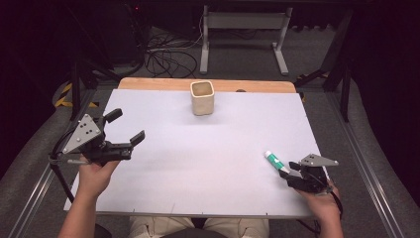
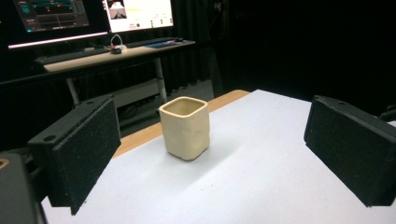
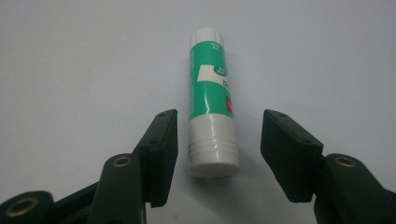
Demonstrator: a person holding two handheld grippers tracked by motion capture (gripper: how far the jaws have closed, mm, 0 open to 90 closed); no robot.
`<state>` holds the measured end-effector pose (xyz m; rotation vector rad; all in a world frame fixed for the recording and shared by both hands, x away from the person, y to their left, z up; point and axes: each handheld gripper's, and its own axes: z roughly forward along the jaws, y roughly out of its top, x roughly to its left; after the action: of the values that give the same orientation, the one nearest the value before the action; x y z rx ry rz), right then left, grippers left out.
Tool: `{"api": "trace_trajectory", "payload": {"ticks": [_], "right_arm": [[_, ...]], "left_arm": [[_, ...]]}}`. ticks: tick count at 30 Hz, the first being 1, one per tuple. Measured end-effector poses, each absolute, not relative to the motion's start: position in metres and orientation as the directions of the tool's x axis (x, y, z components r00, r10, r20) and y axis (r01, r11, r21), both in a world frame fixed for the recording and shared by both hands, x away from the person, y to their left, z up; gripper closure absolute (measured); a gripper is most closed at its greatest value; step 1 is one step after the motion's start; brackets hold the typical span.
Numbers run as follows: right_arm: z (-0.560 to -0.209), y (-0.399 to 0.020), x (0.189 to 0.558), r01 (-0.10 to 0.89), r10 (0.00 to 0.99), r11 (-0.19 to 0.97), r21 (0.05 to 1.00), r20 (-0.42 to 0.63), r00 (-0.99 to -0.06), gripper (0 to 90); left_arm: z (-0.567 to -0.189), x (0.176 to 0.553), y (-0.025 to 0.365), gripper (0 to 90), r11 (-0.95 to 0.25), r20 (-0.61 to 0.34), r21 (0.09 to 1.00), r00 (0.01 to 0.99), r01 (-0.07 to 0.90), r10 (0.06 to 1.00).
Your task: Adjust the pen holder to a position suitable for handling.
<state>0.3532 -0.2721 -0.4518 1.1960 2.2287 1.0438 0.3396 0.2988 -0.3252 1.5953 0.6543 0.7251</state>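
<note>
right gripper (image 3: 217, 154) straddles the near end of the glue stick (image 3: 210, 100) lying flat at the white table's (image 1: 208, 158) right front, jaws apart, not touching it. label print too blurred to read. left gripper (image 2: 205, 154) gapes wide, facing the cream cup (image 2: 185, 127).

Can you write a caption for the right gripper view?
Open right gripper straddles a glue stick lying on the table.

This is a lab or recording room. The walls are dark, loose cables (image 1: 163, 54) lie on the floor, metal rails (image 1: 369, 173) run beside the white worktop (image 1: 208, 148), and a desk carries lit monitors (image 2: 93, 14) and a keyboard (image 2: 65, 55).
</note>
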Motion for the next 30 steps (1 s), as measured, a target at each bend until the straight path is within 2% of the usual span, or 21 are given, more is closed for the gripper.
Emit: {"api": "trace_trajectory", "payload": {"ticks": [20, 22, 25, 30], "right_arm": [[-0.4603, -0.2713, 0.3498, 0.537, 0.835, 0.373, 0.757, -0.023, -0.549, 53.5], [-0.4608, -0.2710, 0.3490, 0.531, 0.835, 0.376, 0.760, -0.029, -0.550, 55.6], [-0.4611, -0.2700, 0.3479, 0.527, 0.831, 0.377, 0.762, -0.026, -0.556, 63.5], [-0.4603, -0.2698, 0.3486, 0.534, 0.831, 0.375, 0.758, -0.020, -0.555, 65.0]], "left_arm": [[-0.3269, 0.3409, 0.2964, 4.3, -0.144, 0.095, 0.989, 0.656, 0.021, 0.749], [-0.3272, 0.3410, 0.2959, 4.3, -0.143, 0.094, 0.989, 0.657, 0.021, 0.748], [-0.3275, 0.3410, 0.2953, 4.3, -0.144, 0.093, 0.989, 0.658, 0.023, 0.748], [-0.3282, 0.3417, 0.2926, 4.3, -0.152, 0.098, 0.988, 0.664, 0.024, 0.741]]}}
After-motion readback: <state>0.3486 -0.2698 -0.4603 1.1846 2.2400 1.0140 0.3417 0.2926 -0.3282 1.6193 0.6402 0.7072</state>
